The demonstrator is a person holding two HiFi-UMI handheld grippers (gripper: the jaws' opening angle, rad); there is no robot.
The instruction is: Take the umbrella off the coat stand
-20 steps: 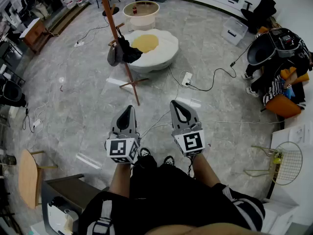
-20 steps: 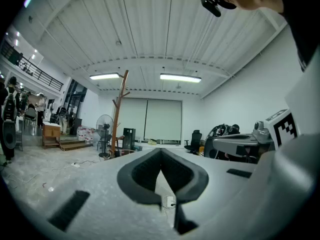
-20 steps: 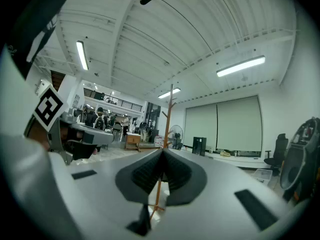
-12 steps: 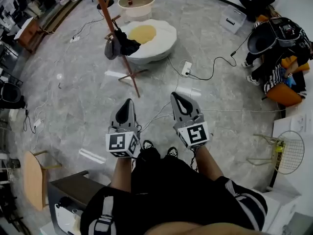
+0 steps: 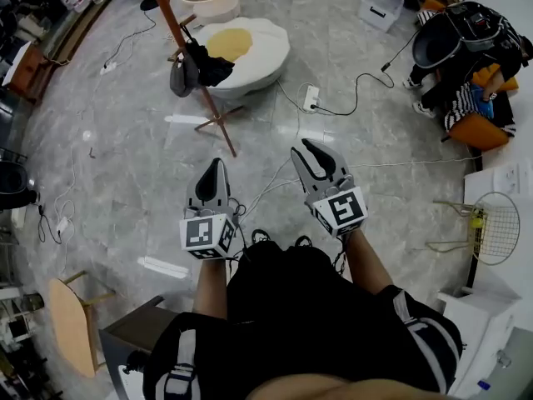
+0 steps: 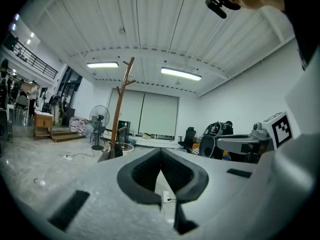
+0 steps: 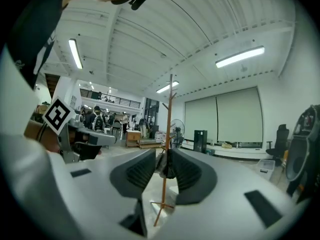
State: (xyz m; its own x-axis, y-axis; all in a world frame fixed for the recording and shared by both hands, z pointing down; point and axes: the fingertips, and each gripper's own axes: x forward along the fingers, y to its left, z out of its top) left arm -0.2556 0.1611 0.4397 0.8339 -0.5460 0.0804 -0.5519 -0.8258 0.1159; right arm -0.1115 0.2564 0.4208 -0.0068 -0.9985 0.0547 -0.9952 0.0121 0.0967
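Hanging on coat stand (image 5: 171,23), umbrella (image 5: 210,67) lies well beyond both jaws.

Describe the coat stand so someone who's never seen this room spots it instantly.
On the grey stone floor, find the white fried-egg-shaped cushion with the yellow centre. The coat stand rises at its left edge: the only thin reddish-wood pole on crossed feet, a grey item and a black one hanging from it.
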